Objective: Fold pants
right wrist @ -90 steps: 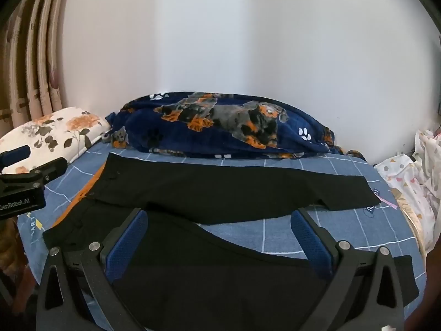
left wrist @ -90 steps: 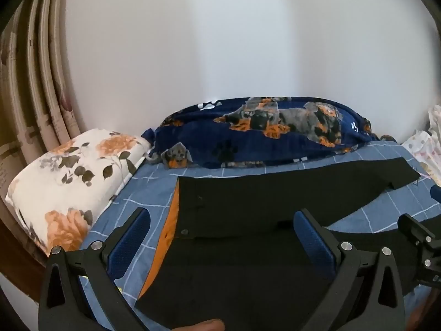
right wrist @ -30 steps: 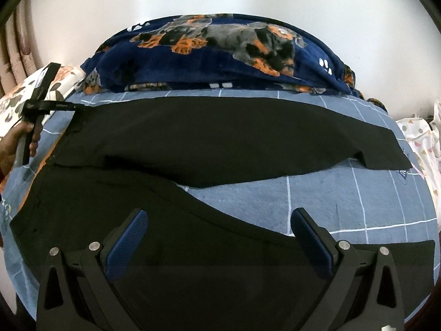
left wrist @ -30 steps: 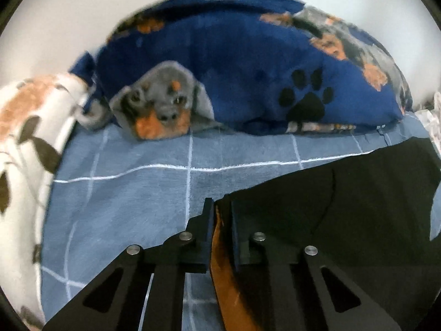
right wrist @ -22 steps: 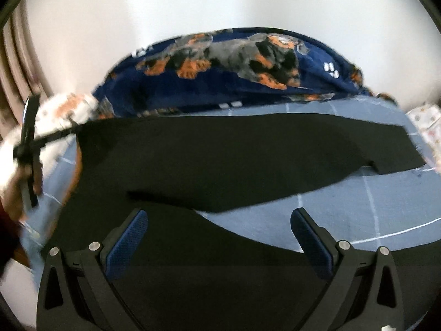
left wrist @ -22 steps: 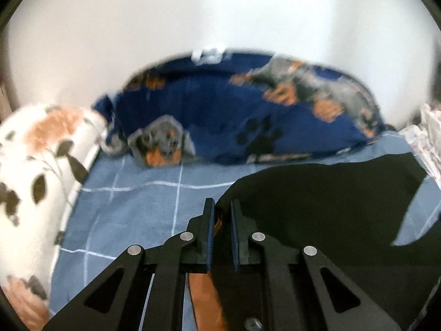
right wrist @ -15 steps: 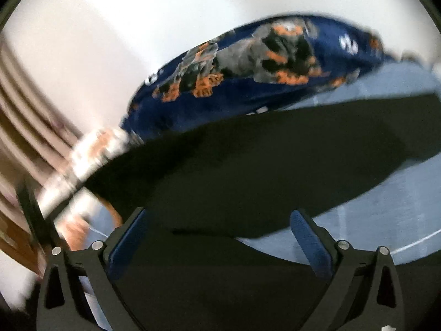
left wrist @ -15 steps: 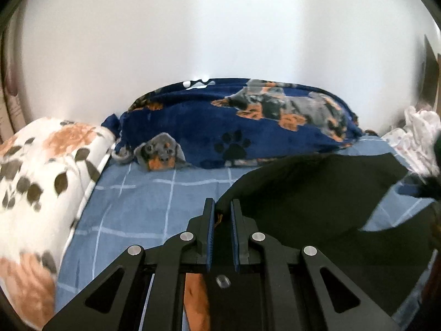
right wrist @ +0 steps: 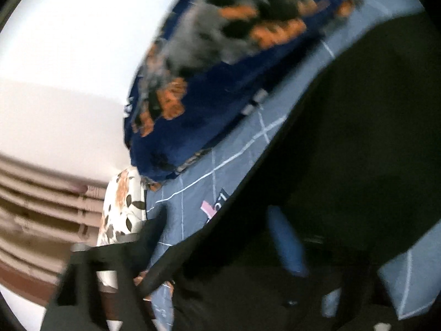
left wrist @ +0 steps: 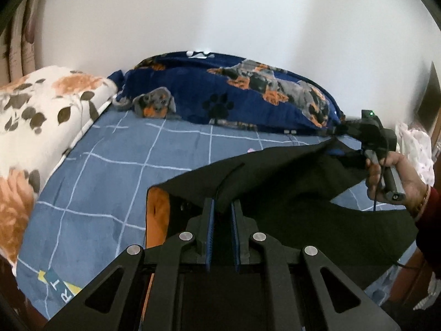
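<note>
The black pants [left wrist: 289,182] lie across the blue checked bed sheet [left wrist: 124,171], with an orange lining [left wrist: 157,207] showing at the waist. My left gripper [left wrist: 222,215] is shut on the waistband and holds it lifted off the sheet. At the right of the left wrist view, a hand [left wrist: 391,176] holds my right gripper [left wrist: 337,140] at the far pant leg, whose edge rises to its tip. The right wrist view is blurred and rolled. There the pants [right wrist: 358,151] drape over my right gripper [right wrist: 234,237], and its jaws are closing with the fabric between them. One blue pad [right wrist: 286,242] shows.
A dog-print navy blanket [left wrist: 234,93] lies bunched along the white wall. A floral pillow [left wrist: 41,115] sits at the left, with a curtain [left wrist: 16,41] behind it. A white patterned cloth [left wrist: 416,143] lies at the bed's right edge.
My left gripper has drawn the waistband back and up from the blanket. My right gripper rolled, swung to the pant leg and went from wide open to closing on the fabric.
</note>
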Tool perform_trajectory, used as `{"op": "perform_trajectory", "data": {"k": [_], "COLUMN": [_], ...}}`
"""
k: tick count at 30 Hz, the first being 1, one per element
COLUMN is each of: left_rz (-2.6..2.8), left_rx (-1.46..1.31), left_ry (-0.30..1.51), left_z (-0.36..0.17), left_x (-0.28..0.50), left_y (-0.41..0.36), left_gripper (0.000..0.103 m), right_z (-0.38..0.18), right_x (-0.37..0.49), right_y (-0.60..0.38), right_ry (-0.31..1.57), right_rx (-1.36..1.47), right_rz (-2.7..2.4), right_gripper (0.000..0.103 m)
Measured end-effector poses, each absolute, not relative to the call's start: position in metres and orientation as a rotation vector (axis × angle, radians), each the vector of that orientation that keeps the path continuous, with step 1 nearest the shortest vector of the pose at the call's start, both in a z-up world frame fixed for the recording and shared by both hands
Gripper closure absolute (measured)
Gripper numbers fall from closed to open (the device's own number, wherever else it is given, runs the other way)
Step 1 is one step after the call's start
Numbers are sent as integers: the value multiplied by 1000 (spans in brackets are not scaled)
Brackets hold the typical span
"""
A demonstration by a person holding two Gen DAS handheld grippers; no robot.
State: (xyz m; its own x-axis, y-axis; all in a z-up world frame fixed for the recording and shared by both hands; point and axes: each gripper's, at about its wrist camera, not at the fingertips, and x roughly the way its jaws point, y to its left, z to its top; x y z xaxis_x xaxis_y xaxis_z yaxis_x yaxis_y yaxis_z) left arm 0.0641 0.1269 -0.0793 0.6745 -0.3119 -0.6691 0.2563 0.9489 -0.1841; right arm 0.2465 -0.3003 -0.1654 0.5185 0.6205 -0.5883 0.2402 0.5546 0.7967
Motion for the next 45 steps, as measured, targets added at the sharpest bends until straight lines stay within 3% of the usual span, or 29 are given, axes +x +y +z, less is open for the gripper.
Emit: {"op": "perform_trajectory", "data": {"k": [1,11,19,38,45], "left_rz": [-315,-235,-186,-114,52], "left_rx": [-78,-52,-74,-78,-70], "left_ry": [777,821,884,980,809], "left_z": [-81,-87,-107,-134,-87], "left_x": [66,56,25,-20,-27], "left_y": [127,161,180,190,211], "left_gripper": [91,91,91,91,90], "right_z": [-170,-125,-141,-193,-198], "right_x": [248,122,35,-24,-26], "right_y": [-301,-284,-257,-251,-250], "right_ry": [1053,945,1017,1194,1206], "right_rx": [1013,842,809,826,834], "right_rz": [275,325,339,288,287], "right_gripper": [97,97,98,98,98]}}
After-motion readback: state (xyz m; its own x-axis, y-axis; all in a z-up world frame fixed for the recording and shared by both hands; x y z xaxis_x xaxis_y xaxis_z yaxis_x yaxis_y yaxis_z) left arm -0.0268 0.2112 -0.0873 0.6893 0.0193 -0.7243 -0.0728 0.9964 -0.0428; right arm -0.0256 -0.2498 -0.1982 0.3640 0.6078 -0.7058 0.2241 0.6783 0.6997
